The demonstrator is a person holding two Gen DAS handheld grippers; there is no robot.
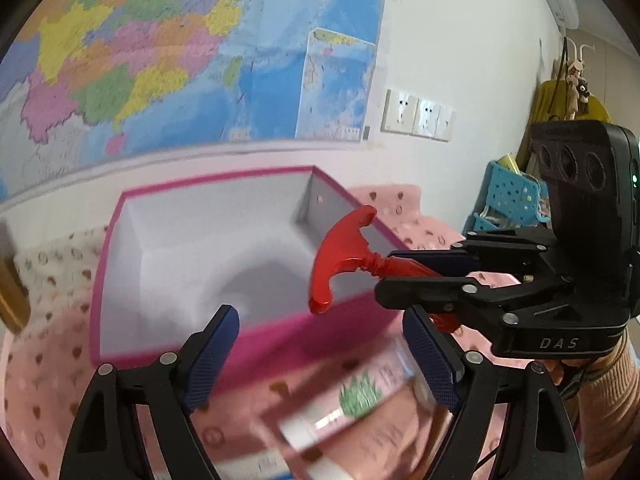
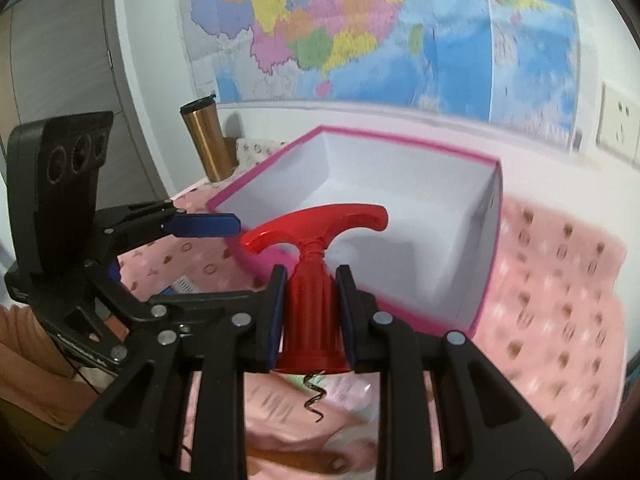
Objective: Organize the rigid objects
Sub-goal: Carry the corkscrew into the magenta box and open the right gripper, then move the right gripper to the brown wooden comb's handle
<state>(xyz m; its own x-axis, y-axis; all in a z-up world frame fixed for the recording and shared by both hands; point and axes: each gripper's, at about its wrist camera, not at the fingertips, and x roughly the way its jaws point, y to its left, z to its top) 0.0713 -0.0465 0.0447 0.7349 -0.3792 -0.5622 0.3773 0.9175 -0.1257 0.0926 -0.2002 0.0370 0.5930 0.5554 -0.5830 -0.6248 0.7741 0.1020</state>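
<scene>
Over the pink-rimmed box (image 2: pixel 400 216), the right hand-held gripper (image 2: pixel 311 312) clamps a red corkscrew (image 2: pixel 314 280); the left (image 1: pixel 320 356) gapes, holding nothing.

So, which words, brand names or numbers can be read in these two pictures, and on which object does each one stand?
"DAS": on the black body of the right tool, seen in the left wrist view.
Wall map: it has print, but too small and blurred to read.
Pink package with a green plant picture, lying under the left tool: its print is blurred, not readable.
Red corkscrew and pink box: no text visible.
</scene>
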